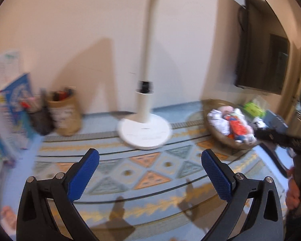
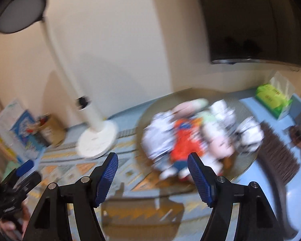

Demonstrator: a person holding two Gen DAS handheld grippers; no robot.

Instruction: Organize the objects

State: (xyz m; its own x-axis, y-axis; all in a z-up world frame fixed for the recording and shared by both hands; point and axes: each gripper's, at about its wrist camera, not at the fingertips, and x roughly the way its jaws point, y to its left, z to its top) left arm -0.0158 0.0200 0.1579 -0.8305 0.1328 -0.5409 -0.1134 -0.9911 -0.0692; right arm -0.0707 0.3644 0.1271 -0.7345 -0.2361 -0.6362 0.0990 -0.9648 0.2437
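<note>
Both claws, left claw (image 1: 150, 157) and right claw (image 2: 153, 161), gape empty above patterned worktop (image 1: 150, 172). One basket (image 2: 244, 167) at 1 o'clock; one fan (image 1: 144, 132) at 12.

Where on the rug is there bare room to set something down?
The patterned rug is bare in front of the white fan base, between it and both open tongs. It is crowded on the left by the brown paper bag and books, and on the right by the full basket.
</note>
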